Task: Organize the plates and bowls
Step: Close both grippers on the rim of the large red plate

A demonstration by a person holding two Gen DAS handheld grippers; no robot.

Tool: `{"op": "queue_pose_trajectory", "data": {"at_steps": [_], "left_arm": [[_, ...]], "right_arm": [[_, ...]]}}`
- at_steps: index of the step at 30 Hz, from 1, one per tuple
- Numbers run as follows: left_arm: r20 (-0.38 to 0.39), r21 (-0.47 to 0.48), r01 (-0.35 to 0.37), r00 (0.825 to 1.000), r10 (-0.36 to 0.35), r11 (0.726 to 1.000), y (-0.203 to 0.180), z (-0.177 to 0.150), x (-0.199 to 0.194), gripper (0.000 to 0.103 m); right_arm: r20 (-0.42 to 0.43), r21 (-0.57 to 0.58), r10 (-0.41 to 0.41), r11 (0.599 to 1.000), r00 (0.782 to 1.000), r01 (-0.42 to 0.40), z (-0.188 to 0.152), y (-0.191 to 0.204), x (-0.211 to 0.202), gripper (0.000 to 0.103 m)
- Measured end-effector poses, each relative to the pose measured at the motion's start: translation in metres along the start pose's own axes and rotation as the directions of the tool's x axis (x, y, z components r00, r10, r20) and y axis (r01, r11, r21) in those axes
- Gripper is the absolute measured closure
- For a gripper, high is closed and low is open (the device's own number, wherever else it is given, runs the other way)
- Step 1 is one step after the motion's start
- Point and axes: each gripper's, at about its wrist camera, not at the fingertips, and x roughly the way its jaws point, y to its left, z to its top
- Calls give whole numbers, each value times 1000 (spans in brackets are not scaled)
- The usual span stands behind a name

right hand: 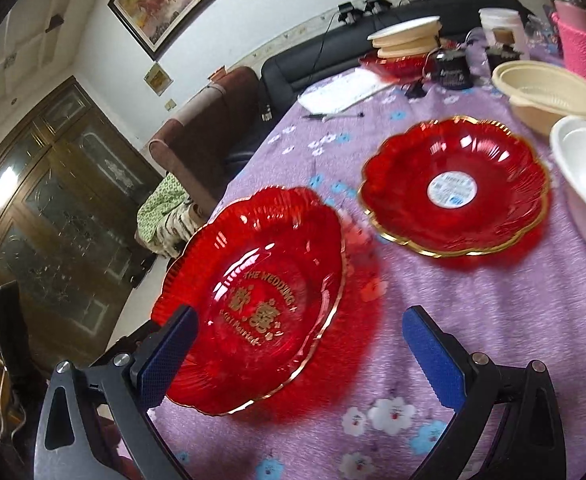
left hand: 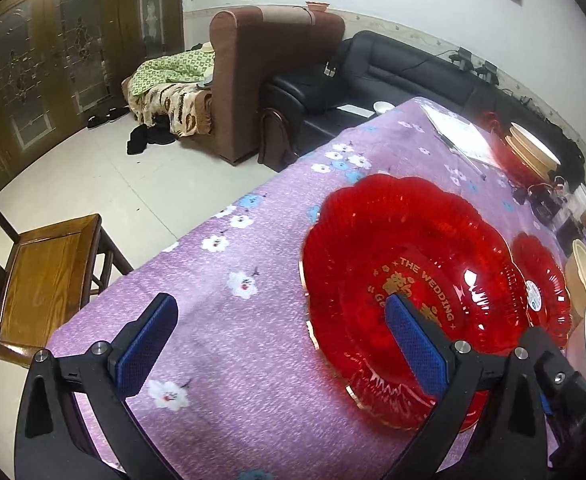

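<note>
Fingers (left hand: pixel 149 344) of both grippers stand wide and empty, flanking the red lettered plate (right hand: pixel 261 296) on the bench (left hand: pixel 233 360), apparently positioned for stacking beside the second red plate (right hand: pixel 453 188).

The left tool (left hand: pixel 281 344) has black angular arms, silver round screws at the joints and two fingers faced with blue dimpled pads (left hand: pixel 145 354). The right tool (right hand: pixel 305 354) looks the same, though its left arm seems greyer.
</note>
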Motion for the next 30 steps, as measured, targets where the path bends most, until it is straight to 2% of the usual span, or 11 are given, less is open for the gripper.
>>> {"op": "queue_pose_trajectory", "data": {"at_steps": [10,16,19,20,21,22,23,24,26,28,30], "left_arm": [[-47,22,0,999,1,1000,-13,-2,19,0],[-72,30,11,997,-9,999,-20,-4,30,0],[-83,31,25,996,-22,999,-24,-5,36,0],[-86,36,28,996,-25,999,-25,-6,37,0],[-88,40,30,996,-26,999,-27,-6,39,1],[-91,45,31,995,-26,998,-29,-7,40,6],[-101,47,33,995,-28,998,-29,-7,42,13],[-109,48,32,994,-27,998,-30,-8,45,16],[-79,64,25,997,-20,998,-31,-10,41,39],[-68,68,46,997,-41,997,-32,-9,39,55],[-69,65,54,996,-50,996,-32,-8,40,59]], "right_arm": [[-104,139,47,990,993,-33,1,-19,27,6],[-89,127,46,991,995,-34,4,-19,30,9],[-90,125,38,992,995,-26,6,-21,33,29],[-89,126,33,992,995,-21,7,-23,34,39],[-92,129,35,991,995,-23,8,-24,35,63],[-122,142,51,989,991,-34,7,-27,41,78],[-147,159,70,986,987,-46,6,-30,46,87],[-140,159,72,986,987,-49,7,-31,46,87],[-140,144,65,989,988,-45,7,-29,46,87],[-135,135,60,990,989,-42,7,-28,46,87],[-134,131,60,990,989,-43,6,-27,46,87]]}}
